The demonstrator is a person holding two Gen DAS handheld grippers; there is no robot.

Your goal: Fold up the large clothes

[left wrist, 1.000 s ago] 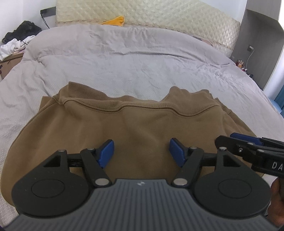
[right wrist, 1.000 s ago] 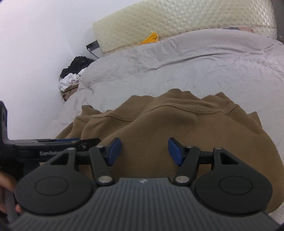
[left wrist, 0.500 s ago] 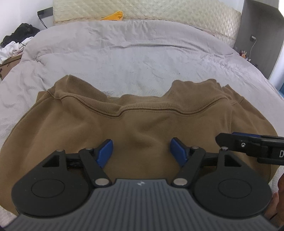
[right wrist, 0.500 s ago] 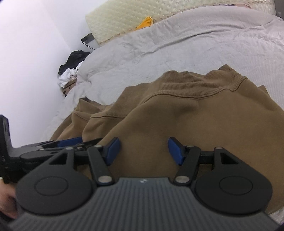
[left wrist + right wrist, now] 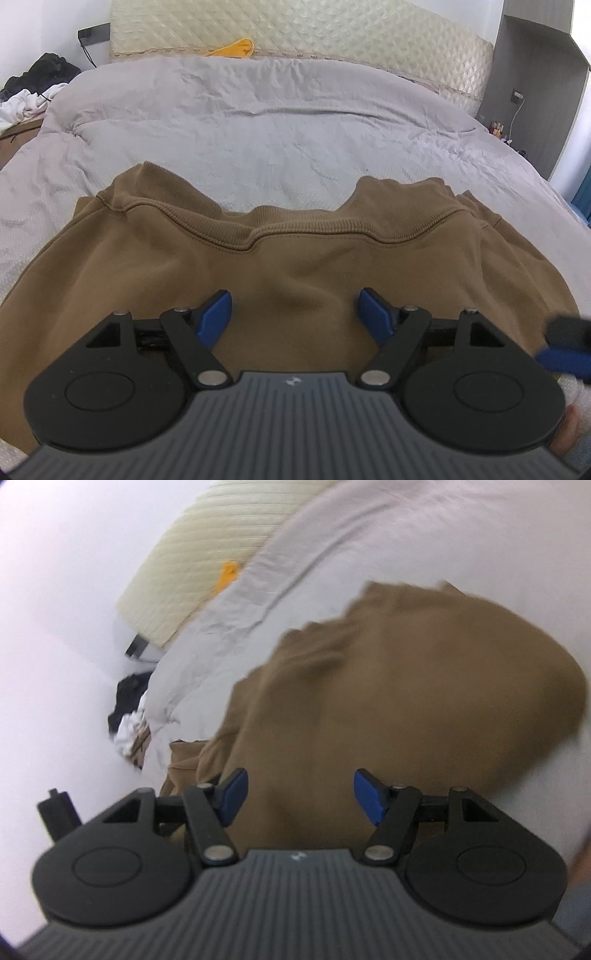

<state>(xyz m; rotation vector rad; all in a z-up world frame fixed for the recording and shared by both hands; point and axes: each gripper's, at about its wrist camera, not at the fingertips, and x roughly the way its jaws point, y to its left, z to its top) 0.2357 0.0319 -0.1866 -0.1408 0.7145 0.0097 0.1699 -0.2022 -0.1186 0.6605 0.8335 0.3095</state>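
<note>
A brown sweatshirt [image 5: 295,266] lies folded on the grey duvet [image 5: 277,129], its ribbed hem edge running across the far side. My left gripper [image 5: 295,317] hovers low over the near part of the cloth. Its jaws are opening, and the blue pads stand apart and press on nothing. My right gripper [image 5: 301,799] is open over the same sweatshirt [image 5: 406,683], rolled to one side, with nothing pinched; that view is blurred. In the left wrist view a blurred part of the right gripper [image 5: 565,343] shows at the right edge.
A padded cream headboard [image 5: 295,33] with a yellow item [image 5: 236,48] stands behind the bed. A pile of dark and white clothes [image 5: 33,85] lies at the left. A grey shelf unit [image 5: 528,92] stands at the right. A hand [image 5: 565,424] shows at the lower right.
The right wrist view has rolled and gone blurry, and the right gripper has slid toward the right edge of the left view. Both grippers' pads stand slightly wider. The left gripper sank a little.
</note>
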